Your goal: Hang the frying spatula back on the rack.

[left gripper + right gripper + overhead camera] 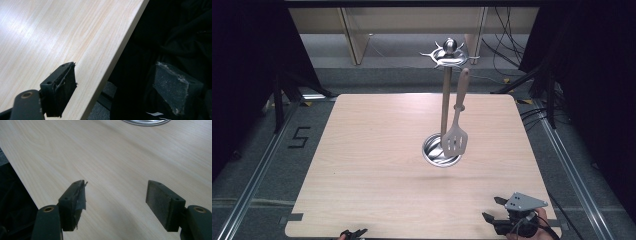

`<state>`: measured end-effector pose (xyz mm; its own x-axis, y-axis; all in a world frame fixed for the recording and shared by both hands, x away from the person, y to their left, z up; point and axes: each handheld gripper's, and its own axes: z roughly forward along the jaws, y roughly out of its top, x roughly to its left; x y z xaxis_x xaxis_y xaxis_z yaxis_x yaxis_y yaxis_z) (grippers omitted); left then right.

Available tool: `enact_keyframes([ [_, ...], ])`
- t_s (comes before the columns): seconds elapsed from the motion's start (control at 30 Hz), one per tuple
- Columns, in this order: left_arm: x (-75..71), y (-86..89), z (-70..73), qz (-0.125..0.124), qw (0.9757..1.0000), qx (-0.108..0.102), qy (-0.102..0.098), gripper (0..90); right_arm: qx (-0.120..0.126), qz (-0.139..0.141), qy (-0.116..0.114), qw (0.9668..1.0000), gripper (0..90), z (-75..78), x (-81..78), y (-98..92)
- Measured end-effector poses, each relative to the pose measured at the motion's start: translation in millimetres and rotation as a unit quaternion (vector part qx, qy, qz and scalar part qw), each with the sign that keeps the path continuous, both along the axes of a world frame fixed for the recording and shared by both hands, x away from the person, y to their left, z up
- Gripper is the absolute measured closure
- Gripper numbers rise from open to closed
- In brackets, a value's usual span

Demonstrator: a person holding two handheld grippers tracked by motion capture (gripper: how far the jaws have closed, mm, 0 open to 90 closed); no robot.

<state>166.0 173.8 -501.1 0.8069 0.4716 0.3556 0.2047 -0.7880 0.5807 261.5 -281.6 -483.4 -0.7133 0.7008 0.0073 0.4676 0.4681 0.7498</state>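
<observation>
From my remote seat, I saw my left gripper (353, 233) at the near edge of the pale wooden table (377, 150), its jaws spread apart, one over the tabletop and one past the edge. Right of centre stood a metal utensil stand (445, 100) with a round steel base and a wooden post, and a slotted wooden spatula (456, 131) hung from its top ring. At the near right corner, my right gripper (493, 209) hovered with jaws released, holding nothing.
</observation>
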Motion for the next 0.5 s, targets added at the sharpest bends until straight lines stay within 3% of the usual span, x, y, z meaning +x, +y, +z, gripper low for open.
enact_keyframes([
  [0.07,0.0,0.0,0.0,0.000,1.0000,0.000,0.000,17.2,0.005,-0.006,0.011,0.9999,33.1,0.0,-2.1,1.4],
  [0.27,0.0,0.0,0.1,0.000,1.0000,0.000,0.000,17.2,-0.001,0.001,-0.003,1.0000,32.9,0.3,-1.7,0.5],
  [0.5,-0.1,-0.1,0.0,0.001,1.0000,0.000,0.001,17.2,-0.001,0.003,-0.002,1.0000,32.8,0.3,-2.4,0.9],
])
